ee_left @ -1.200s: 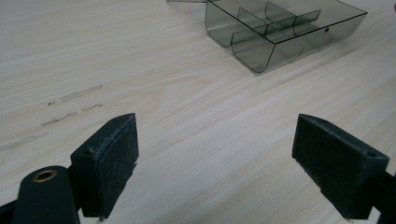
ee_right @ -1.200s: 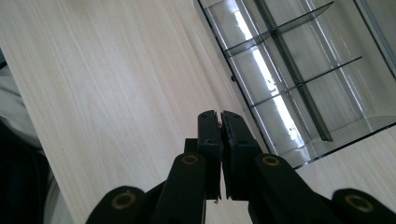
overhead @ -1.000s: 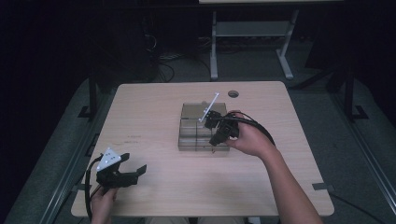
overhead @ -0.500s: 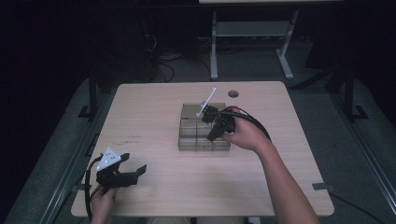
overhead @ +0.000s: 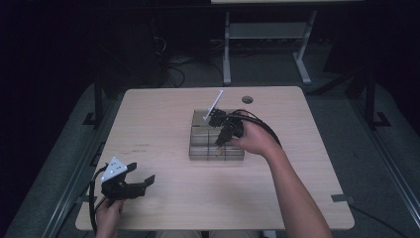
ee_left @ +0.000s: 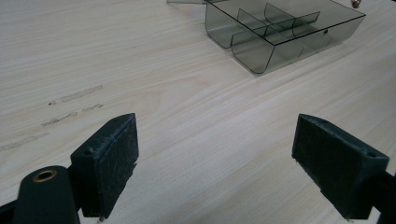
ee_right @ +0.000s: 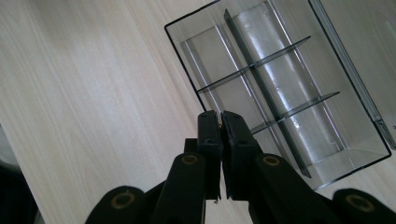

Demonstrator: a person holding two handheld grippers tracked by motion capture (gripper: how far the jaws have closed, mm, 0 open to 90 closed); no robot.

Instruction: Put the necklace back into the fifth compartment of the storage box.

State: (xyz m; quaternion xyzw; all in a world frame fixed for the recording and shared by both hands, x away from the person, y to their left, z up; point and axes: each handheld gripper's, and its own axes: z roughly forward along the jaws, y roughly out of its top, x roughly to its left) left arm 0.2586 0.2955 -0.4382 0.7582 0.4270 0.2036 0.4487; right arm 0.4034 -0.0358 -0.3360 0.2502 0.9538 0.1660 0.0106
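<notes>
Clear divided box — no label readable — right gripper jaws closed above.

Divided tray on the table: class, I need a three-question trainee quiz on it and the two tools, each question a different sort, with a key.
1. True or false: the left tool rests inside the divided tray.
2. Multiple choice: the right tool has its jaws (A) wide apart, (B) closed together, (C) clamped round a bottle.
3. Fill in: the tray's compartments look ____.

Key: 1 false, it sits on the table near the front left corner, apart from the tray. 2 B. 3 empty.
</notes>
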